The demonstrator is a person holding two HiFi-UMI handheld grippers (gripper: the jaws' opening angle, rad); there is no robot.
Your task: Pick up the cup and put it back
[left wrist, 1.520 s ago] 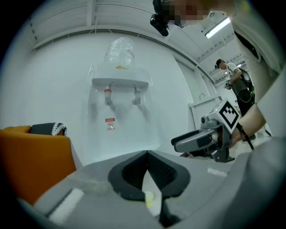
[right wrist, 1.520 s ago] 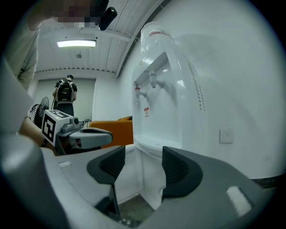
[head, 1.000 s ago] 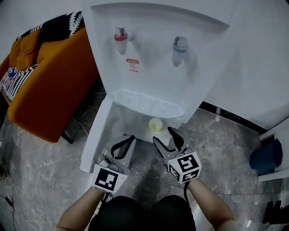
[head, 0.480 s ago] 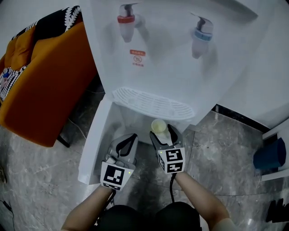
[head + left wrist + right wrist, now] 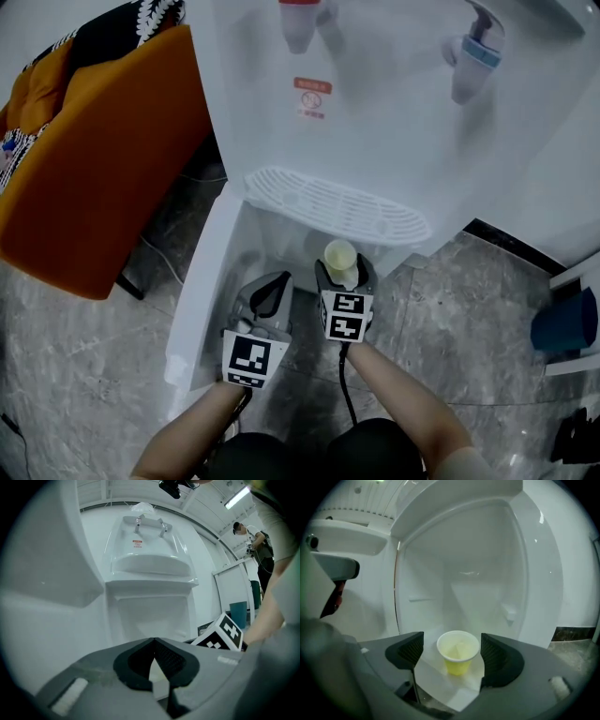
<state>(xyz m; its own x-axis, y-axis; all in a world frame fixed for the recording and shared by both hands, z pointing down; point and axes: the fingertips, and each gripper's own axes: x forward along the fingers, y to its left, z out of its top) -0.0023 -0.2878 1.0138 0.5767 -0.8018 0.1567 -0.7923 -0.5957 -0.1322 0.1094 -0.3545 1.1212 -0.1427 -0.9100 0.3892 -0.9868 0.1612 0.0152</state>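
Observation:
A small yellow cup (image 5: 339,255) (image 5: 458,657) stands upright on the floor of the open lower compartment (image 5: 478,597) of a white water dispenser (image 5: 375,122). My right gripper (image 5: 344,273) (image 5: 452,645) reaches into that compartment. Its jaws have just been opening, and the cup stands between them with a gap on each side, touching neither pad. My left gripper (image 5: 275,284) (image 5: 153,641) hovers to the left of the right one at the compartment's mouth. Its pads meet at the tip with nothing between them.
The compartment's white door (image 5: 202,300) hangs open at the left. A ribbed drip tray (image 5: 328,202) juts out above the cup, under a red tap (image 5: 300,19) and a blue tap (image 5: 469,56). An orange sofa (image 5: 94,159) is left, a blue bin (image 5: 562,323) right. A person (image 5: 255,536) stands far off.
Both grippers have come down and forward toward the compartment. The right gripper's jaws have spread and now stand on either side of the cup, which was ahead of them before.

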